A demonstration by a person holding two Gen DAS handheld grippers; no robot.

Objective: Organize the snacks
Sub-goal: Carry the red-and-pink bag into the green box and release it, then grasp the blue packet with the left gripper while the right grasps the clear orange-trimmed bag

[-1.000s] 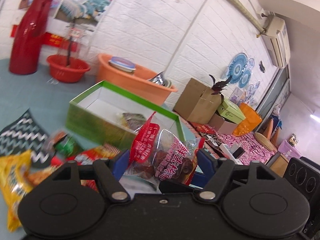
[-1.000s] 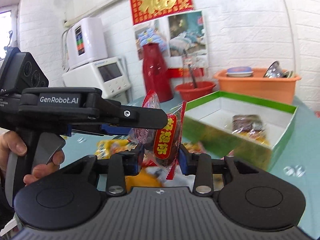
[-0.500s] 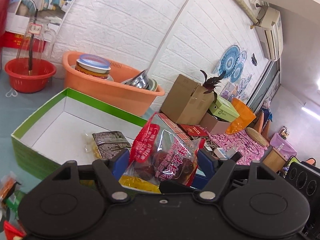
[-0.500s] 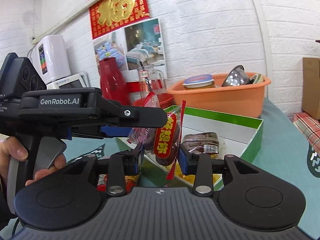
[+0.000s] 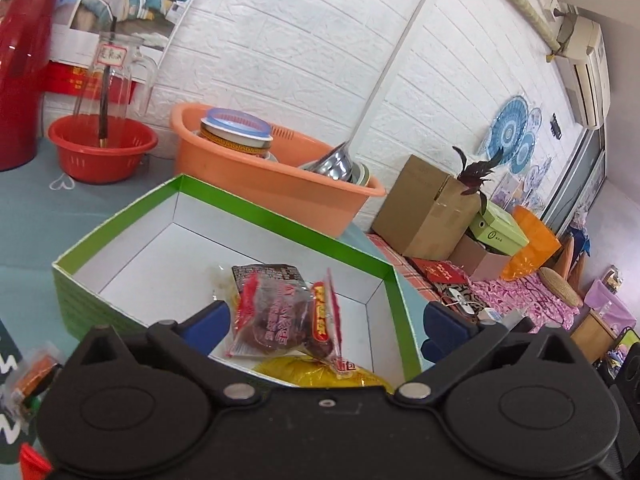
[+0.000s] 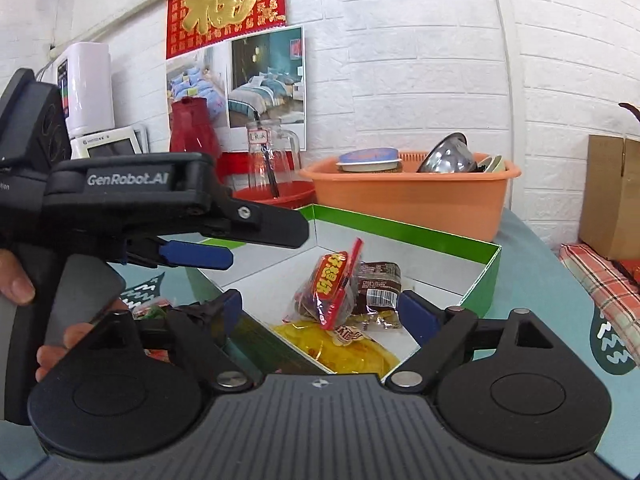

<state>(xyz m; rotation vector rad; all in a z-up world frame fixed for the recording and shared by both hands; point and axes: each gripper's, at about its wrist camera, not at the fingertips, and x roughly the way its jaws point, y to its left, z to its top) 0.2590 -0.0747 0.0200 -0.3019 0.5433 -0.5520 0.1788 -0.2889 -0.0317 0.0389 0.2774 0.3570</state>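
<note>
A green box with a white inside [image 5: 120,216] [image 6: 486,280] stands on the teal table. In it lie a red-and-clear snack packet [image 5: 280,312] [image 6: 328,292], a dark brown packet [image 5: 266,271] [image 6: 378,280] and a yellow packet [image 5: 320,374] [image 6: 336,346]. My left gripper [image 5: 326,326] is open over the box's near edge, with the red packet lying loose between its blue fingers. My right gripper [image 6: 320,312] is open too, above the same packets. The left gripper also shows in the right wrist view [image 6: 196,254], held by a hand.
An orange basin [image 5: 276,184] [image 6: 408,196] with a tin and bowls stands behind the box. A red basket [image 5: 102,148], glass jug [image 5: 116,68] and red flask [image 5: 20,68] stand at back left. Loose snacks [image 5: 36,376] lie on the table left of the box. Cardboard boxes [image 5: 428,208] stand at right.
Both grippers have opened and let go of the red-and-clear packet, which now lies in the green box on the other packets. Both grippers moved over the box.
</note>
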